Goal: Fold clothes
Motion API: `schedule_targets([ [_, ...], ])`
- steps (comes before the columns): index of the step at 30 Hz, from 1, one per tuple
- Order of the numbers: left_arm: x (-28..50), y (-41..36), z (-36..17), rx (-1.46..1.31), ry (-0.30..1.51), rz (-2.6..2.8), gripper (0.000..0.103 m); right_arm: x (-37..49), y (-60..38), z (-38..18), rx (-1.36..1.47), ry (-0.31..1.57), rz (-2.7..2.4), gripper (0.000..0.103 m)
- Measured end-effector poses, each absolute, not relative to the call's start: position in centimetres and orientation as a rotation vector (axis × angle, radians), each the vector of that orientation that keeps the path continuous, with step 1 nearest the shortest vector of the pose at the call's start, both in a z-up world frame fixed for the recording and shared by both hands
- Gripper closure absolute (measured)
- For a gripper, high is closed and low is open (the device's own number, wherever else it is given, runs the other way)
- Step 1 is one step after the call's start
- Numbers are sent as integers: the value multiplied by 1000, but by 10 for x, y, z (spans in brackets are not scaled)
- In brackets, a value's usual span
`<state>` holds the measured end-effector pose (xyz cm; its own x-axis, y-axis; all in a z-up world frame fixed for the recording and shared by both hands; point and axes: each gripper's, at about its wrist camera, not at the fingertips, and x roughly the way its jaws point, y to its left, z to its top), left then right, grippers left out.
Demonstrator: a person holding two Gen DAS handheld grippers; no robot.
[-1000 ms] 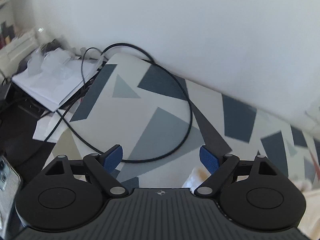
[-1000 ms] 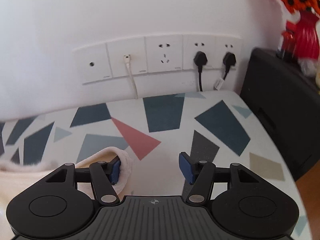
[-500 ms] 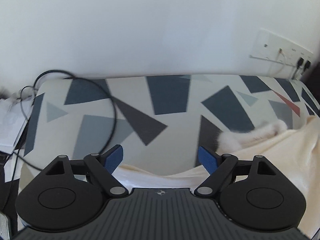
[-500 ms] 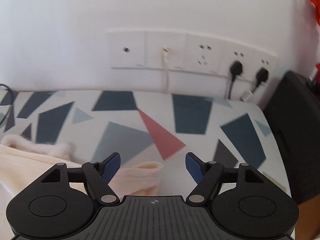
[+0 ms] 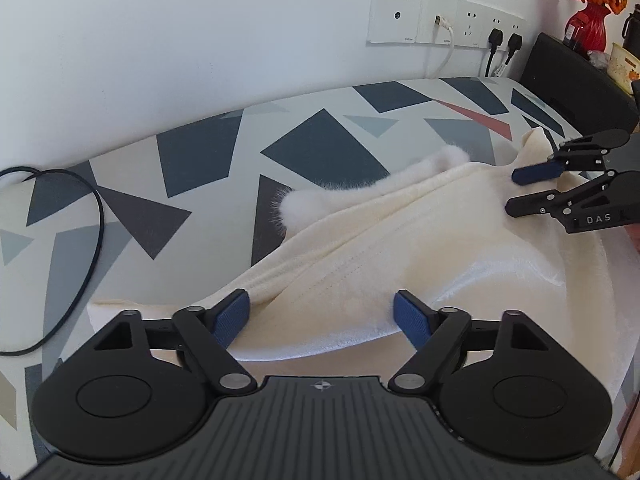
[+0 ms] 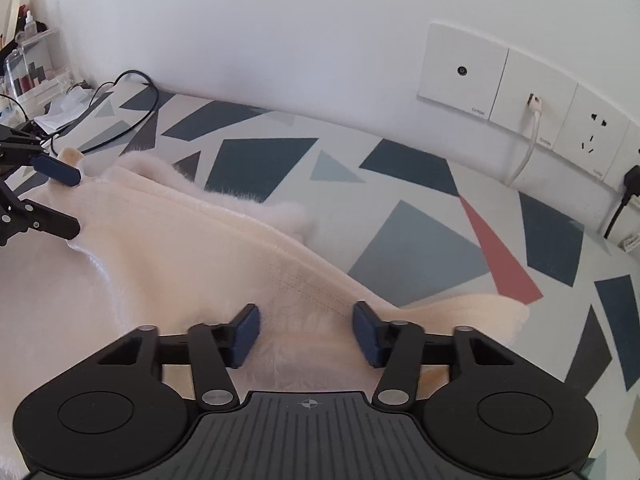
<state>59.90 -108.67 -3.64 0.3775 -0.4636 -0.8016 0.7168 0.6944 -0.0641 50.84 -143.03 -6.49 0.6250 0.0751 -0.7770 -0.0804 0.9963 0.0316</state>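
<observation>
We see cream fleece garment (image 5: 400, 240) spread on patterned desk (image 5: 320, 148). L gripper (image 5: 320, 310) fingers closing, fabric fold betw them, not pinched yet. R gripper (image 6: 306, 322) fingers look apart, straddling fabric nr sleeve.

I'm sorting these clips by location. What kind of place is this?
Probably a room in a home. A cream fleece garment lies on a table with a geometric-patterned cover, pushed against a white wall with a row of wall sockets. A red vase of orange flowers stands nearby.
</observation>
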Motion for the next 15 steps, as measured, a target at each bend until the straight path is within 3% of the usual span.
schedule_targets([
  [2, 599, -1086, -36, 310, 902, -763, 71, 503, -1434, -64, 14, 888, 108, 102],
  [4, 597, -1083, -32, 299, 886, -767, 83, 493, -1435, -60, 14, 862, 128, 103],
  [10, 589, -1081, -26, 316, 885, -825, 85, 485, -1433, -43, 4, 819, 167, 99],
  [11, 588, -1083, -27, 326, 886, -830, 85, 486, -1432, -41, -3, 809, 162, 89],
  [12, 587, -1086, -28, 334, 882, -825, 85, 490, -1430, -41, -5, 787, 156, 70],
  [13, 586, -1089, -29, 342, 878, -819, 85, 495, -1427, -43, -5, 760, 149, 60],
  [15, 585, -1094, -29, 339, 875, -817, 77, 507, -1418, -48, -15, 726, 166, 56],
])
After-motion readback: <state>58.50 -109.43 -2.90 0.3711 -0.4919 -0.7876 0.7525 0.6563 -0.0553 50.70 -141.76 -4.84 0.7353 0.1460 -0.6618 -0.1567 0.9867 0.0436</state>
